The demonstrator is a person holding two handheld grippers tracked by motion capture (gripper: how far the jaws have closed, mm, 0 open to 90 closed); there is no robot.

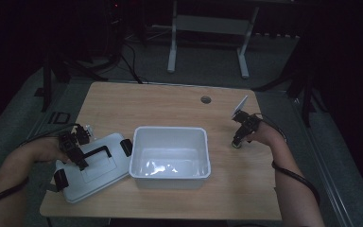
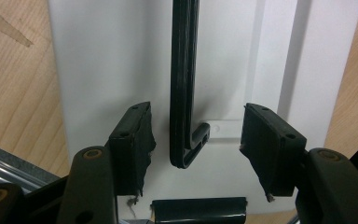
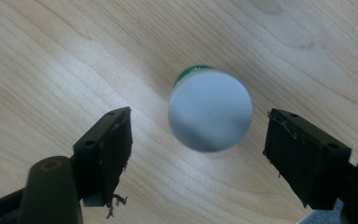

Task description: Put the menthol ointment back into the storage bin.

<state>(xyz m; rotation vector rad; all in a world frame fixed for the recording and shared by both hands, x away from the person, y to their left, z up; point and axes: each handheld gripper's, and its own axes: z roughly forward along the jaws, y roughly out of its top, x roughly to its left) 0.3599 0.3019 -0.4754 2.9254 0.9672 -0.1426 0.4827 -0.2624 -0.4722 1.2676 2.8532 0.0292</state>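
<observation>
Fingers (image 3: 107,154) astride white-capped bottle (image 3: 209,116), apart

Lid (image 1: 94,168) lies left of the tub (image 1: 170,156); bottle (image 1: 237,144) stands right of it.

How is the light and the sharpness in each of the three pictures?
High view: dim, room behind nearly black, only a soft glare inside the white bin. Left gripper view: bright and sharp on the lid and its black handle. Right gripper view: well lit, wood grain sharp, but the white cap between the tongs is blurred.
</observation>
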